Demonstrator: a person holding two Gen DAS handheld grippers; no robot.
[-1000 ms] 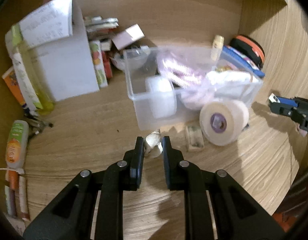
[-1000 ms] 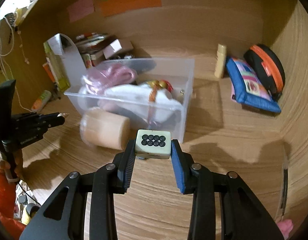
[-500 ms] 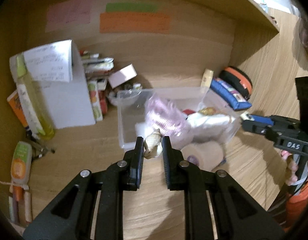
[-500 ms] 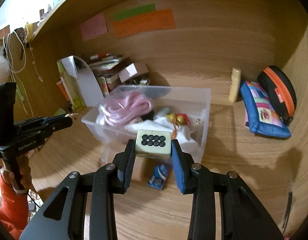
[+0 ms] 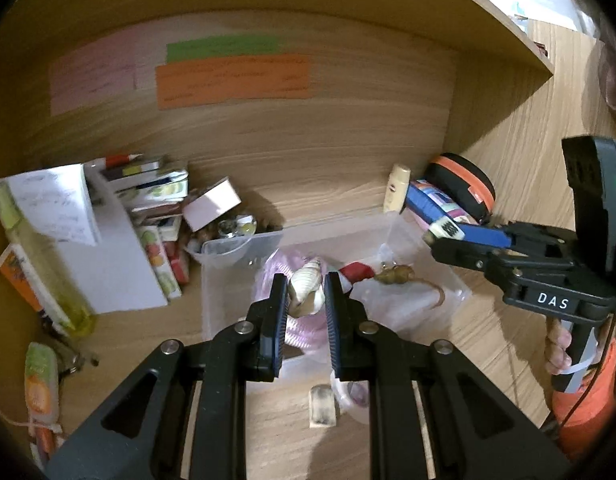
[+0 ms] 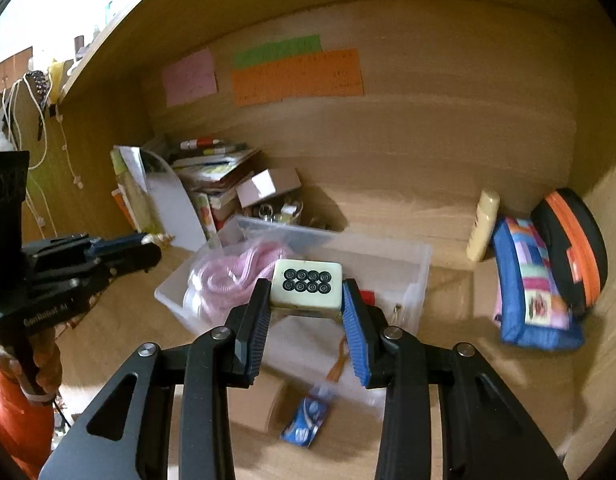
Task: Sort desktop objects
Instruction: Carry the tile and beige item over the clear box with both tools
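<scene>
My left gripper [image 5: 305, 294] is shut on a cream seashell [image 5: 305, 288] and hangs above the clear plastic bin [image 5: 227, 250]. My right gripper [image 6: 305, 300] is shut on a pale mahjong tile [image 6: 306, 288] with eight black circles on its face, also held over the clear bin [image 6: 422, 264]. The bin holds a pink cord in a bag [image 6: 235, 272], a white bag and small trinkets. In the left wrist view the right gripper [image 5: 440, 236] reaches in from the right with the tile [image 5: 446, 229] at its tip. In the right wrist view the left gripper [image 6: 147, 242] is at the left.
A stack of books and a white stand [image 5: 107, 256] fill the back left. A blue pouch [image 6: 528, 292], an orange-trimmed black case [image 6: 576, 248] and a cream tube [image 6: 484, 224] lie at the back right. A tape roll [image 5: 352, 394], a small block [image 5: 322, 406] and a blue packet [image 6: 308, 422] lie before the bin.
Both grippers have risen from the desk with their objects and now hover over the bin. The shell has left the desk surface; the tape roll has dropped low in the left view.
</scene>
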